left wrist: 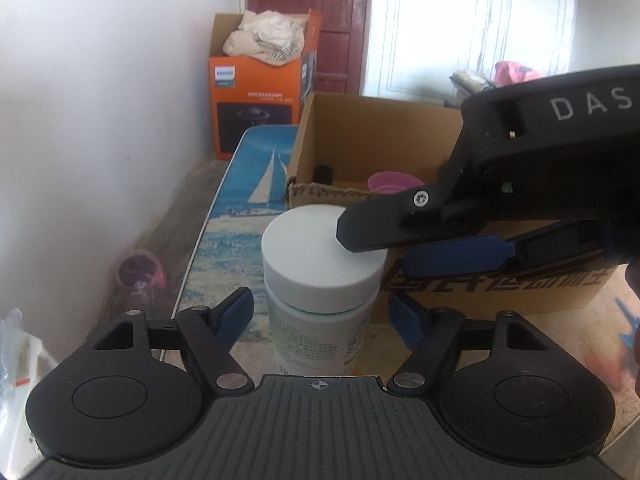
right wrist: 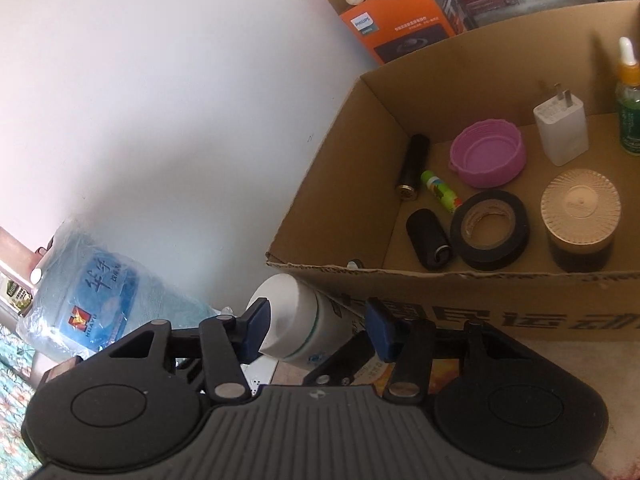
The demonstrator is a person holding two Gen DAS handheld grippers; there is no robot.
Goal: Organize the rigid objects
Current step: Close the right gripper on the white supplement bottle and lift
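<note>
White plastic fills the left wrist view: a white-lidded round plastic jar (left wrist: pixel 320 276) stands upright on the worktop (left wrist: pixel 560 328), just in front of the open brown cardboard box (left wrist: pixel 360 140). It sits dead centre between the left tongs (left wrist: pixel 320 314), whose blue pads flank the jar's body, parted, with a sliver of gap on each side. No grip yet! From the right, the right tongs (left wrist: pixel 372 244) reach in across the lid, one black finger over its top.

Over to the right wrist view: the jar (right wrist: pixel 296 316) lies straight ahead, its long axis tilted in this picture, lid toward the left pad. The right tongs (right wrist: pixel 316 326) straddle the lid; the left pad looks to touch it, the right one stands clear. Both are equally near. Inside the cardboard box (right wrist: pixel 400 272), a black tape roll (right wrist: pixel 490 230) and a pink ribbed cap (right wrist: pixel 486 154) wait.
</note>
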